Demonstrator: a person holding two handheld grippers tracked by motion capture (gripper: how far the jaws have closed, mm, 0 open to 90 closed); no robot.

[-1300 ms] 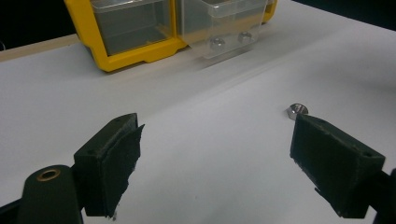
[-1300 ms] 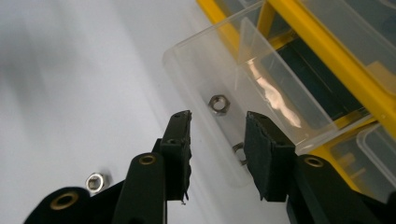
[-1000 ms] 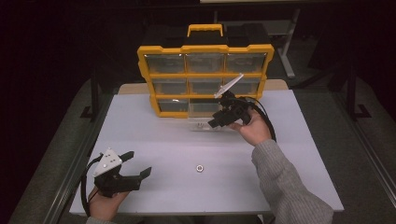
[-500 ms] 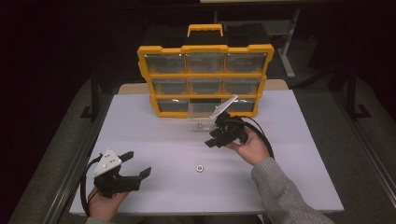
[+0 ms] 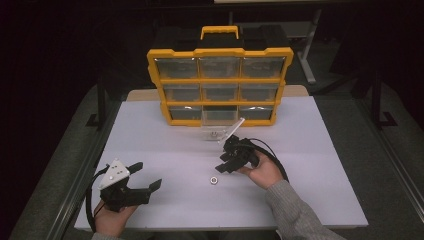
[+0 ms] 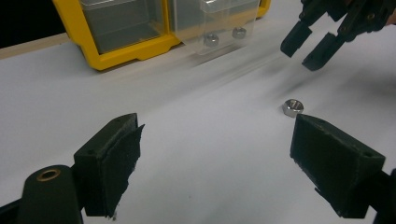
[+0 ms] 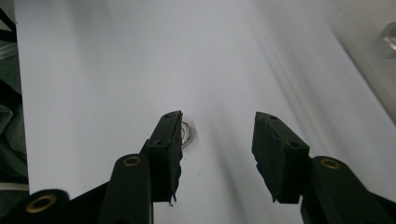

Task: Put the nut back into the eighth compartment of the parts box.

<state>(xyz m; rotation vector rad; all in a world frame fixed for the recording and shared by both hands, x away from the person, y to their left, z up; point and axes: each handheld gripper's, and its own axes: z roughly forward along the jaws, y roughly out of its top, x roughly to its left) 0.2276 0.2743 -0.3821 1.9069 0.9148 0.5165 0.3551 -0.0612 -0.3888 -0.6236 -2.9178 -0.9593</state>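
The high view takes in the whole white table (image 5: 310, 150) and the yellow organizer (image 5: 220, 80) standing upright at its far side, nine clear drawers in three rows. One clear drawer (image 5: 220, 131) is pulled out and lies on the table just in front of the organizer's bottom row. The left gripper view shows what the high view cannot resolve: two nuts (image 6: 225, 36) lying inside that drawer (image 6: 219, 23).

The loose hex nut (image 5: 214, 180) lies flat on the table, well in front of the organizer and apart from the drawer. In the left gripper view the nut (image 6: 293, 107) lies in the open with nothing between it and either claw. In the right gripper view the nut (image 7: 186, 134) is half hidden behind one jaw tip.

My right claw (image 5: 226, 163) hangs just above the table between the drawer and the nut, tips pointing toward the nut. Its jaws have just been opening and now stand partly spread, with bare table between them; the nut is at the outer side of one tip, and whether they touch I cannot tell. Nothing is gripped.

My left claw (image 5: 146, 176) sits near the front edge, far left of the nut, jaws spread wide and empty.
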